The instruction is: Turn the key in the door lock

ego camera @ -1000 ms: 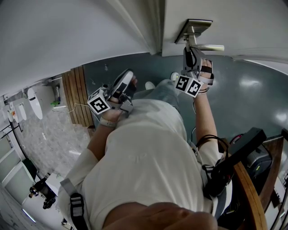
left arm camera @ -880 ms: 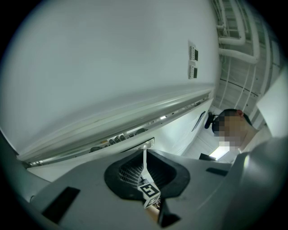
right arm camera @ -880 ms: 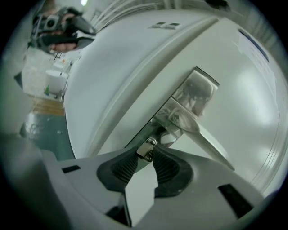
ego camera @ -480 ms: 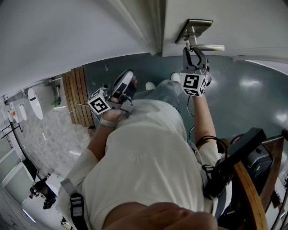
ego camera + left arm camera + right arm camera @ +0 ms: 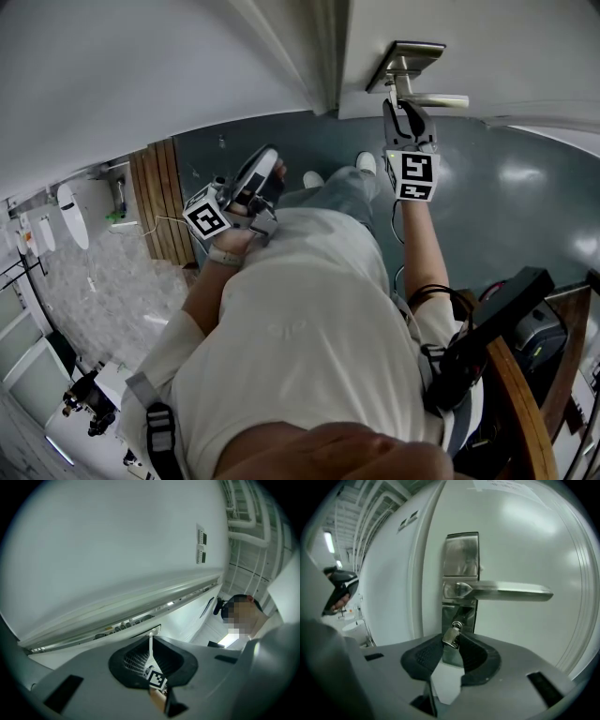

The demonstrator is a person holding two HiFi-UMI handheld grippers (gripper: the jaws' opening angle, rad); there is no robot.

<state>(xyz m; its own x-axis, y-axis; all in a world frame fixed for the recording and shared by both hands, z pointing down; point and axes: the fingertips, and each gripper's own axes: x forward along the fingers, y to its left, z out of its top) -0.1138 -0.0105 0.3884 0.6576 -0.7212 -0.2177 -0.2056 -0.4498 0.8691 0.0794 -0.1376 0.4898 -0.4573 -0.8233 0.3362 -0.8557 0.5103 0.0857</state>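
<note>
We list, from the largest down:

1. Door [image 5: 525,536]: white, plain-faced, straight ahead of the right gripper.
2. Left gripper [image 5: 267,169]: held at chest height, well apart from the door, facing a pale wall [image 5: 103,550]. Its jaws are together, with only a thin slit between them and nothing in their grasp.
3. Right gripper [image 5: 451,644]: raised to the lock, its jaws clamped on the key.
4. Lock plate [image 5: 460,555]: a tall metal strip near the door's edge.
5. Lever handle [image 5: 506,591]: metal, lying level across the plate.
6. Key [image 5: 451,636]: small, metal and tilted. It sits in the plate below the handle, pinched between the right gripper's dark pads [image 5: 426,656].
</note>
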